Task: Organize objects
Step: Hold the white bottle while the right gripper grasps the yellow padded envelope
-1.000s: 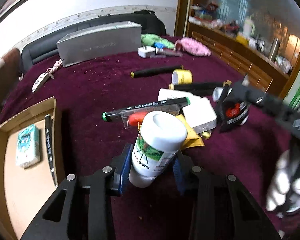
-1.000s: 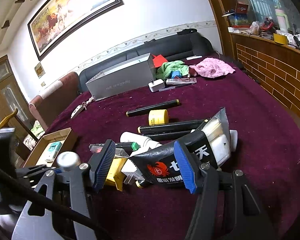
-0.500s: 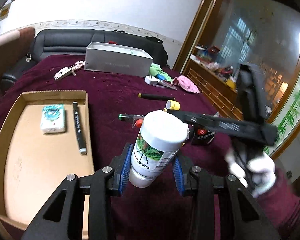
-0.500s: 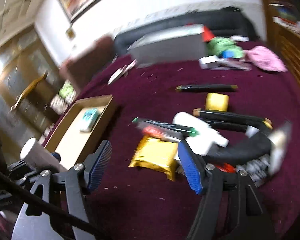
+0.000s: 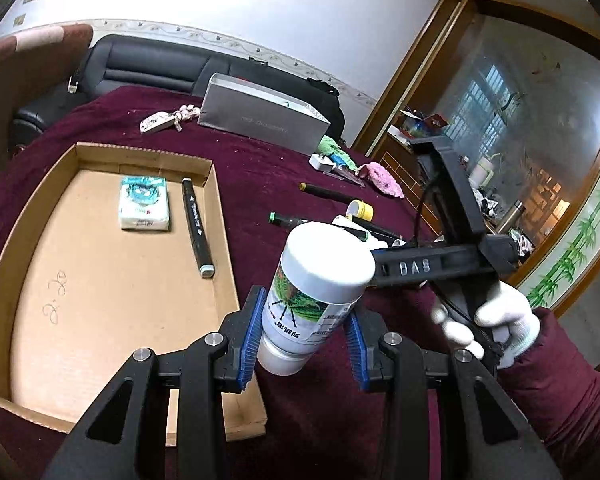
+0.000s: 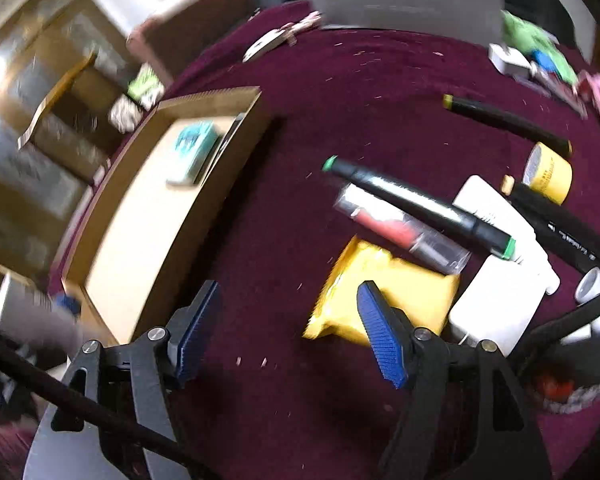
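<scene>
The left gripper [image 5: 302, 344] pinched a white bottle [image 5: 316, 292] with a green label, held in the air just right of the cardboard tray [image 5: 216, 216]. Only the left wrist view showed the tray's marker [image 5: 196, 232] and tissue pack [image 5: 143, 208] sharply, and a gloved hand [image 5: 488, 324] holding the right gripper, whose arm read "DAS". The blurred right wrist view showed the right gripper [image 6: 288, 332] spread, its jaws having just been opening with nothing between them, above a yellow packet [image 6: 388, 292], a green-capped marker [image 6: 416, 208] and a yellow roll [image 6: 548, 172]. All lay on a dark red cloth [image 5: 260, 168]. Far off stood a grey box [image 5: 260, 120] and a black sofa [image 5: 148, 68].
</scene>
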Motion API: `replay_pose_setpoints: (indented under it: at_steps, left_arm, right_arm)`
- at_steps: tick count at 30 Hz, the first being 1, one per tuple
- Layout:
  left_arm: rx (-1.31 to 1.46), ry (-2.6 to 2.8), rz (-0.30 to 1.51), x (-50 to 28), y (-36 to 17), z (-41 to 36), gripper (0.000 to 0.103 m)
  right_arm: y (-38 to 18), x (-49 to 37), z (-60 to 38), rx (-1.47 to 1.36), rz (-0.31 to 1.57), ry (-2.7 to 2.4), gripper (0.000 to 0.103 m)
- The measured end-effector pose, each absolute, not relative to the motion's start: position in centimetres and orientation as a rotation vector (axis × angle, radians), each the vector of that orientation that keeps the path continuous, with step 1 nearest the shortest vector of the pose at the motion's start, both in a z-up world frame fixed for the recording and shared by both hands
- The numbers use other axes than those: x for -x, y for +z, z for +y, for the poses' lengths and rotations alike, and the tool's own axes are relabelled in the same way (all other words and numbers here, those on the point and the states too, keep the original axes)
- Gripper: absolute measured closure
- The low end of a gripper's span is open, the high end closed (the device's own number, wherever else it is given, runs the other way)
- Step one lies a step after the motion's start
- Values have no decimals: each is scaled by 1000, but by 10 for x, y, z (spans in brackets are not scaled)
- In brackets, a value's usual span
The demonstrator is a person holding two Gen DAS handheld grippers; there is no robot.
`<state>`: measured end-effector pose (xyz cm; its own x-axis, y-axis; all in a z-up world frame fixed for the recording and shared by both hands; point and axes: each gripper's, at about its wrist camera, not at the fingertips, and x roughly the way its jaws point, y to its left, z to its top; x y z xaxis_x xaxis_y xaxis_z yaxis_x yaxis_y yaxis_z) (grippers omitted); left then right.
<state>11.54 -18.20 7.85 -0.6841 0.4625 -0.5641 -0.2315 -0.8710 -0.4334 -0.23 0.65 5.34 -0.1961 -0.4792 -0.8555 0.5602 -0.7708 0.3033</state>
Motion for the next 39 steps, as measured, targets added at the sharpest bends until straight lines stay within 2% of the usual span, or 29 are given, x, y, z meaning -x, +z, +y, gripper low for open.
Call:
replay_pose_setpoints:
  at_steps: [5,8,10,12,14,17,19,23,26,29,33,35,37,39]
  left_arm:
    - [978,2530,-471,-123,76,-187,70]
    - [976,2530,-487,-125,75,-189,70]
    - [978,2529,-493,-127,75,-190,70]
    - [979,2529,-488,-130,75,-190,70]
    - [975,2528,-484,-131,75,-191,70]
    - [974,2525,-491,-132,75,-192,70]
    - [977,2522,-496,-133,74,-192,70]
    - [976,2522,-484,-139,75,-193,70]
    - [982,2531,-492,-140,75,-195,70]
    - [985,2539,-501,-142,75,-198,70]
    - [987,2545,-492,-145,76,-198,70]
    - [992,2545,-492,-146,76,-198,70]
    - [992,2549,-492,-148,77,-197,70]
    - [991,2551,-489,-149,77,-198,70]
  right_arm:
    - [55,-12,-4,-1352,372,-2142,33]
    - [51,-1,-4,-1357,469,-2241,33]
    - [43,10,1,-1389,412,-2241,25]
    - [43,17,3,-1408,314,-2202,9]
    - [47,14,1,-1460,170,-2058,6]
    - [50,5,3,-1531,-49,-1745,6]
    - [57,2,10,-1516,-59,-1808,6]
    - [62,-11,13,-1462,181,-2005,7]
    - [65,-47,-6,-1335,489,-2043,7]
    - [64,-82,-21,-1213,720,-2023,7]
    - [45,-116,-38,-1009,1121,-1981,7]
    - [31,-119,-48,-947,1249,-1931,7]
    - [24,-112,-50,-952,1262,-1896,8]
    - [26,-92,-48,-1060,1149,-1895,13]
